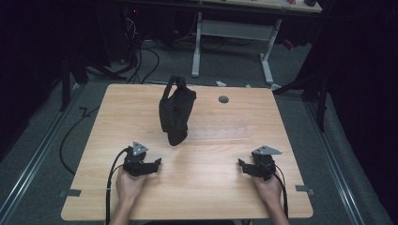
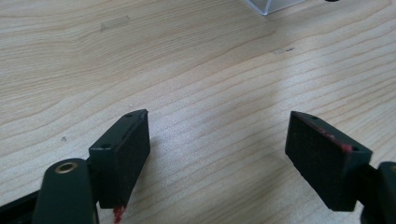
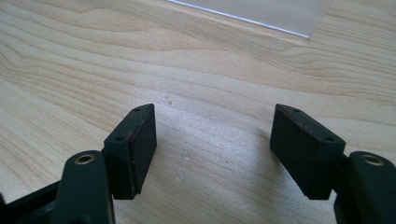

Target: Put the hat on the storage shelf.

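A black bag (image 1: 176,111) with a strap stands on the wooden table (image 1: 117,117), left of centre toward the back. A clear flat plastic piece (image 1: 218,128) lies to its right; one of its corners shows in the left gripper view (image 2: 271,4) and its edge in the right gripper view (image 3: 261,14). My left gripper (image 1: 157,164) rests near the front left, open, with bare wood between its jaws (image 2: 217,140). My right gripper (image 1: 240,165) rests near the front right, also open and holding nothing (image 3: 212,140).
A small dark round disc (image 1: 223,99) sits at the back right of the table. Behind the table stands a white-legged desk (image 1: 234,33) with cables on the floor. Bits of grey tape (image 1: 70,192) mark the front corners.
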`<action>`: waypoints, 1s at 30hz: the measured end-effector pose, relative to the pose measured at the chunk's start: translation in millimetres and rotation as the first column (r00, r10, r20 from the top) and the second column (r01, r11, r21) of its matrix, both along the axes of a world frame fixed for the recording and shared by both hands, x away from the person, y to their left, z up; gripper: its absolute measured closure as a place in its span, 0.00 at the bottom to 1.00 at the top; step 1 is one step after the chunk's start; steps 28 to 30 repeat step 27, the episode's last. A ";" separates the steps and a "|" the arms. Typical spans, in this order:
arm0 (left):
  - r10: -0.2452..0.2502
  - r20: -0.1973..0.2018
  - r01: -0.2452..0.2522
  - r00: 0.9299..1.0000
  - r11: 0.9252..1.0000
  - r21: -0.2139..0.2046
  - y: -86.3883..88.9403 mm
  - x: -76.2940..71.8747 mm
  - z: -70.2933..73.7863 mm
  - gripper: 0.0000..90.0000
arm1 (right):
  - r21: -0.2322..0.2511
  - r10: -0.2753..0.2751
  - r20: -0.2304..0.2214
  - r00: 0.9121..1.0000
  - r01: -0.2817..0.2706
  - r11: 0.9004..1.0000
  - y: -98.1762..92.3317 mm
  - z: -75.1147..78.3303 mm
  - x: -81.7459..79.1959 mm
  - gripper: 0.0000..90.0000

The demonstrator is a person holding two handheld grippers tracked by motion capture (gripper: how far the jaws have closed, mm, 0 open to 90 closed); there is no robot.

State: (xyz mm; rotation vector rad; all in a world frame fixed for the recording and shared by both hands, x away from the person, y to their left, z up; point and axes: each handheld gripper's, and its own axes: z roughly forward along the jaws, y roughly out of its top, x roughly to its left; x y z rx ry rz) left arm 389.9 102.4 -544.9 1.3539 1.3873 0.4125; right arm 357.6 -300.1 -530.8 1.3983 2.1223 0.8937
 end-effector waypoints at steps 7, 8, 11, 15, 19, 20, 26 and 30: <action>0.006 0.011 -0.006 1.000 1.000 0.018 -0.8 -2.0 -0.9 0.30 | -0.002 -0.002 0.001 1.000 0.002 1.000 0.2 -0.1 0.0 0.35; -0.003 0.011 0.003 1.000 1.000 0.015 -0.8 -3.0 -0.5 0.32 | -0.003 -0.001 0.002 1.000 0.001 1.000 0.2 -0.2 0.1 0.35; -0.013 0.009 0.013 1.000 1.000 0.001 0.1 -4.8 0.1 0.33 | -0.006 0.002 0.004 1.000 -0.002 1.000 0.7 -0.3 0.1 0.35; -0.009 0.013 0.009 1.000 1.000 0.007 -0.6 -4.9 -0.1 0.34 | -0.002 0.004 0.002 1.000 -0.004 1.000 1.5 -0.2 0.1 0.35; -0.010 0.024 0.009 1.000 0.999 0.044 -3.6 -5.8 -1.7 0.35 | -0.002 0.004 0.003 1.000 -0.004 1.000 1.5 -0.2 0.2 0.35; -0.010 0.024 0.009 1.000 0.999 0.044 -3.6 -5.8 -1.7 0.35 | -0.002 0.004 0.003 1.000 -0.004 1.000 1.5 -0.2 0.2 0.35; -0.009 0.025 0.008 1.000 0.999 0.044 -3.9 -5.7 -1.8 0.35 | -0.002 0.004 0.002 1.000 -0.004 1.000 1.5 -0.2 0.2 0.35; -0.009 0.025 0.008 1.000 0.999 0.044 -3.9 -5.8 -1.8 0.35 | -0.002 0.004 0.002 1.000 -0.004 1.000 1.5 -0.2 0.2 0.35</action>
